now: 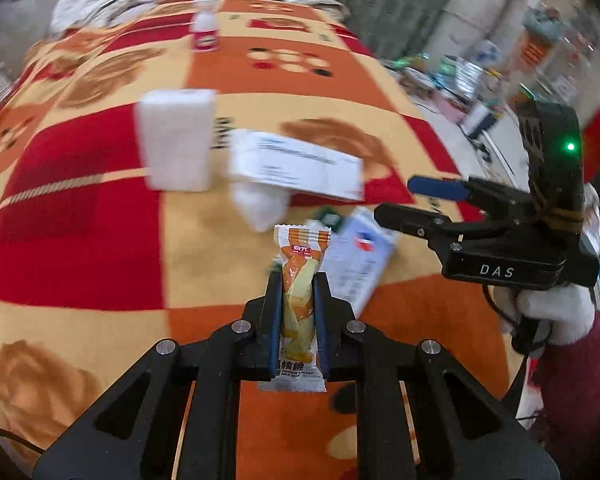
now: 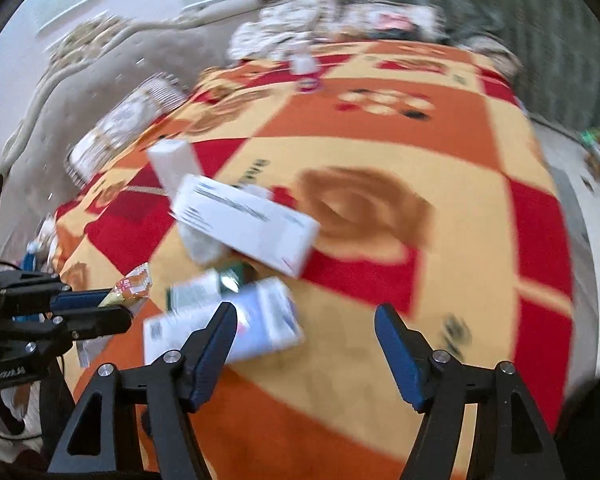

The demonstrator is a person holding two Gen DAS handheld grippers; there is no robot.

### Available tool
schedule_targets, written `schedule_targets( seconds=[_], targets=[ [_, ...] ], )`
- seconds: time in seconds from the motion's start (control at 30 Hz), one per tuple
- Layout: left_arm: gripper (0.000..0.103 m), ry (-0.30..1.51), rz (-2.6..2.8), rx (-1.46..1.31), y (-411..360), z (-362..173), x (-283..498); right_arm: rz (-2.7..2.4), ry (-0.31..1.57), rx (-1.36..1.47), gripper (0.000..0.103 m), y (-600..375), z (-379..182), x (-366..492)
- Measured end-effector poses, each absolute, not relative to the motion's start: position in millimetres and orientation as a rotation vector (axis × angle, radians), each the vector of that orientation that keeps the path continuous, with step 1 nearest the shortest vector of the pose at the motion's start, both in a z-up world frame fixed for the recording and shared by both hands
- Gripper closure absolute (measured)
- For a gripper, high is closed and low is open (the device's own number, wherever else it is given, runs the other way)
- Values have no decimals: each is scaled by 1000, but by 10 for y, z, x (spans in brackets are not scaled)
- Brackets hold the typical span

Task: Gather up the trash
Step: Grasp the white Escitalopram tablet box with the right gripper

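**Snack wrapper in hand; boxes not yet collected**

Step in hand, as judged: first piece of trash is picked and held off the bed. The left gripper (image 1: 298,292) has its jaws pressed together on an orange-and-white crinkly plastic snack wrapper (image 1: 300,276), pinched along its middle at lower centre of the left wrist view, both sealed ends sticking out. In the right wrist view the same wrapper shows at the left edge, tip poking past the pads.

The right gripper (image 2: 306,320) has its jaws spread, nothing between them. It hangs over a pale lilac-and-white flat cardboard box (image 2: 260,320) lying at lower centre of its view.

Other trash on the plush red, orange and cream checked blanket (image 1: 80,240):
- long white cardboard carton with printed text (image 1: 296,166), resting tilted on a crumpled white tissue wad (image 1: 260,206);
- upright white textured block, maybe a tissue pack (image 1: 176,140);
- small white bottle with red label (image 1: 205,30), upper centre, well apart from the pile.

No bin or bag in view.

Next move, a judgement: the wrapper needs a receptacle; the right jaws need lowering around the lilac box's narrow sides. Thin card may slide on soft pile. Frames are blurred; fine detail unreadable.
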State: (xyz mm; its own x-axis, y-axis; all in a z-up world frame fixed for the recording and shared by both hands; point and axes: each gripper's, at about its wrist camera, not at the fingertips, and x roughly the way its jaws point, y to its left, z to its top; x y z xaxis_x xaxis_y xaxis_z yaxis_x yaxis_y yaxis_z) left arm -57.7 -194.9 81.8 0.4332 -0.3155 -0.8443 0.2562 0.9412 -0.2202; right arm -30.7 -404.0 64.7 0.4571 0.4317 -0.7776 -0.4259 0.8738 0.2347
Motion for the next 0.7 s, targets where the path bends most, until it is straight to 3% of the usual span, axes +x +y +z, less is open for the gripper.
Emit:
schedule_targets(
  seconds=[0.17, 0.37, 0.4, 0.43, 0.47, 0.7],
  targets=[
    [91, 1054, -318, -83, -1748, 798, -526, 639, 933, -204, 25, -3498, 641, -10],
    [91, 1056, -319, -99, -1704, 774, -464, 676, 940, -379, 25, -3208, 518, 209],
    [91, 1056, -323, -99, -1728, 774, -459, 678, 948, -377, 28, -3204, 497, 244],
    [91, 1055, -327, -100, -1742, 775, -443, 693, 959, -351, 42, -3217, 477, 272],
    [91, 1052, -332, -100, -1768, 780, -434, 697, 960, -328, 48, -3237, 473, 279],
    [91, 1032, -372, -99, -1940, 866, -420, 632, 937, -232, 53, -3444, 616, 151]
  ],
)
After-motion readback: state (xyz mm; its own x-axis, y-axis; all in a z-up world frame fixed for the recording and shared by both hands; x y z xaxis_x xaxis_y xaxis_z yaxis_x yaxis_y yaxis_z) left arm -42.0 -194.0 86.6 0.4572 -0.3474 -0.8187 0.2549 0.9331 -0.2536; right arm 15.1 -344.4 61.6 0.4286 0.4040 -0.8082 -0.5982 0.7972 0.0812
